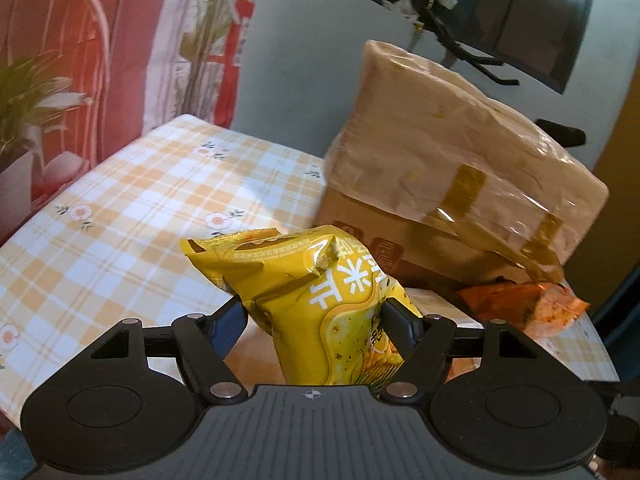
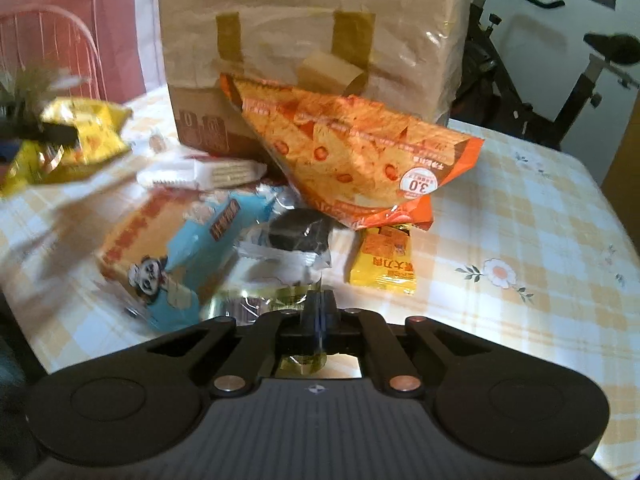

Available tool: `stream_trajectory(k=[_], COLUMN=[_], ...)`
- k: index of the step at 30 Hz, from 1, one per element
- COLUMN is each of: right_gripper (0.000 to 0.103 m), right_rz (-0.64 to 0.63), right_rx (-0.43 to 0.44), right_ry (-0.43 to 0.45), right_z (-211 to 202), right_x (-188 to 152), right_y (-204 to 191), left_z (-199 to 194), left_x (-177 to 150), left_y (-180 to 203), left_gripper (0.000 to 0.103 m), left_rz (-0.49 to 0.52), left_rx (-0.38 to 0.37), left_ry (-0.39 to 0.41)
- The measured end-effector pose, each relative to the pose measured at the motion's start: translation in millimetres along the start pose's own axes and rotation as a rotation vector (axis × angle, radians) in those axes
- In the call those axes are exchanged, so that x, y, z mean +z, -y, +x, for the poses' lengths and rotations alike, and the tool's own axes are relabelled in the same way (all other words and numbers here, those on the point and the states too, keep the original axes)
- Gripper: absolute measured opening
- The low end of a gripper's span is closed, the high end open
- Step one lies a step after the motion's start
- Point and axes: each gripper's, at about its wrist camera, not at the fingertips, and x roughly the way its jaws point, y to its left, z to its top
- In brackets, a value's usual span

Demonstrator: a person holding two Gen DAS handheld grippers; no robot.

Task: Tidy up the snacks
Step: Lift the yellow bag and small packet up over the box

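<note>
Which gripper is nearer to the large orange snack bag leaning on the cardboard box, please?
Right. The right gripper sits just in front of the orange snack bag, shut on a clear wrapper. The left gripper holds a yellow bag lifted off to the side.

A tabletop [image 1: 120,184] with a yellow checked, flowered cloth. Past its far edge stand a pink wire chair [image 2: 60,36], a potted plant [image 1: 28,92], red floral curtains [image 1: 132,40], a dark monitor [image 1: 520,12] and an exercise bike [image 2: 560,80].

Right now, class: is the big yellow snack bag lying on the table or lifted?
Lifted: the yellow snack bag hangs clamped in the left hand-held gripper, above the table.
</note>
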Motion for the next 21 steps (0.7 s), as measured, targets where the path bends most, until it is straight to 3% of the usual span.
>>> stream_trajectory(k=[10,21], right_gripper=[0.0,0.0], right_rz=[0.014,-0.075], right_rx=[0.039,0.095], right_ry=[0.106,0.235], right_z=[-36.8,-68.9], right_x=[14.4,48.2], right_y=[4.3,-15.5], left_z=[-11.6,-27.1], left_x=[-1.6,10.9], left_y=[13.3,26.5], left_gripper=[0.076,0.076], left_rz=[0.081,0.172], left_rx=[-0.023,-0.042], left_ry=[0.047,0.119])
